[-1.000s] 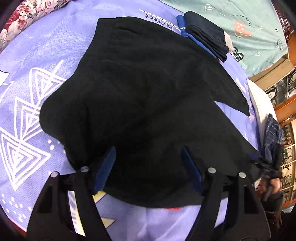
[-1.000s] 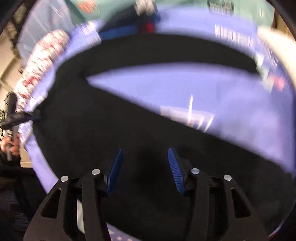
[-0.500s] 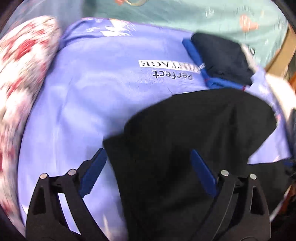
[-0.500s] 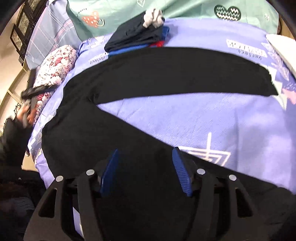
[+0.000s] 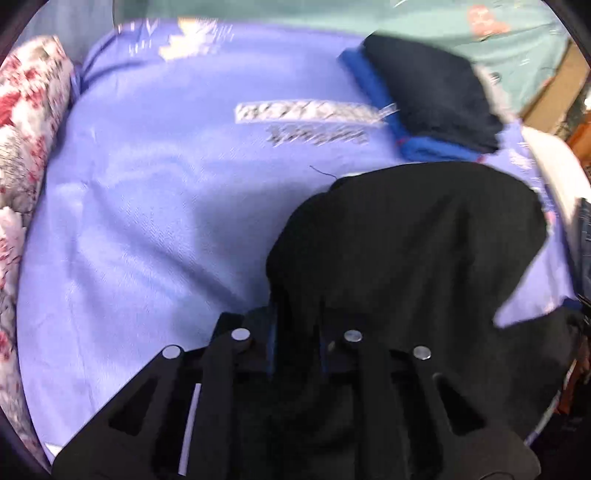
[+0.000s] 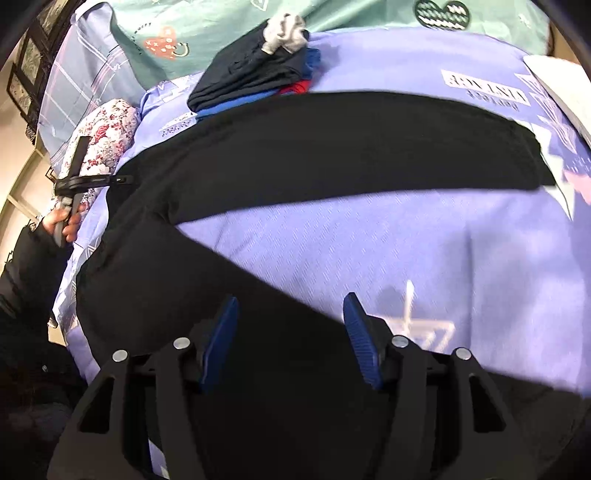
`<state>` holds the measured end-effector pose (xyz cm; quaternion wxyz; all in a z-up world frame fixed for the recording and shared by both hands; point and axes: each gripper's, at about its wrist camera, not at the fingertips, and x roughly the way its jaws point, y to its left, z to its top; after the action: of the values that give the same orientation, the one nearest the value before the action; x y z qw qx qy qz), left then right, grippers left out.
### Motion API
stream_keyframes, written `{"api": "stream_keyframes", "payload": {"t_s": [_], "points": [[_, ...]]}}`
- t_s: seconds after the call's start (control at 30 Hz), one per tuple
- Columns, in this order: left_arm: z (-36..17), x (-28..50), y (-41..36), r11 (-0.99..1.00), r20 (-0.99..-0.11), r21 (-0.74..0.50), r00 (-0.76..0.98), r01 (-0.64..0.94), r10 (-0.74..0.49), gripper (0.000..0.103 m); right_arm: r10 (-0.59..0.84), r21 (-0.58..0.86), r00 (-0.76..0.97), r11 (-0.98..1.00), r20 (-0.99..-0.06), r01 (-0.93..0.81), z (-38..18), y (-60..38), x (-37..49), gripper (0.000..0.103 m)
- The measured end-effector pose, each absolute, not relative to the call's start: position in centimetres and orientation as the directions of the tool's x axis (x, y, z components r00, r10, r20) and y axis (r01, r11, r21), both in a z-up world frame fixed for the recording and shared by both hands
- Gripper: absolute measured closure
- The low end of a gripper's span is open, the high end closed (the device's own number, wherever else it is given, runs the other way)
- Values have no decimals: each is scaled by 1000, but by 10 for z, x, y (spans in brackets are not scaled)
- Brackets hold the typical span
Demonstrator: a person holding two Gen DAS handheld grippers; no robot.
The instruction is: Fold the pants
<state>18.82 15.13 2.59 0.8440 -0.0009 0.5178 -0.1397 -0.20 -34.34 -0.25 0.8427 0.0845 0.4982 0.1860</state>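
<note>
Black pants lie spread on the purple bed sheet, one leg stretching right across the back, the other running under my right gripper. My left gripper is closing; its blue pads pinch a bunched edge of the pants near the waist end. It also shows at the far left in the right wrist view, as the left gripper held by a hand. My right gripper hovers over the near leg, its jaws narrowing slightly, the pads apart and not pressing the fabric.
A stack of folded dark and blue clothes sits at the back of the bed, just beyond the pants. A floral pillow lies at the left, a teal blanket behind, and a white cushion at the right edge.
My left gripper swept across the pants to their edge and closed on the fabric, which now bunches up. The right gripper shifted slightly over the near leg, still open.
</note>
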Motion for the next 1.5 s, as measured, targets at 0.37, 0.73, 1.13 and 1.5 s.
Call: {"api": "stream_keyframes", "payload": {"t_s": [0.37,0.73,1.13,1.5], "points": [[58,71,118,902,-809,-180,463,392,-363,88,725,749,433,645,-536,-153,-5,-306,99,18],[29,24,125,911,-834,-233,411,341,-368,47,730,765,358,641,-582,-64,-48,-237,160,91],[5,-40,173,728,-696,-683,363,-68,-619,9,710,700,349,691,-612,-178,-51,-228,124,94],[-24,-21,148,615,-659,-746,413,-256,-629,9,737,715,360,663,-572,-222,-43,-232,119,95]]}}
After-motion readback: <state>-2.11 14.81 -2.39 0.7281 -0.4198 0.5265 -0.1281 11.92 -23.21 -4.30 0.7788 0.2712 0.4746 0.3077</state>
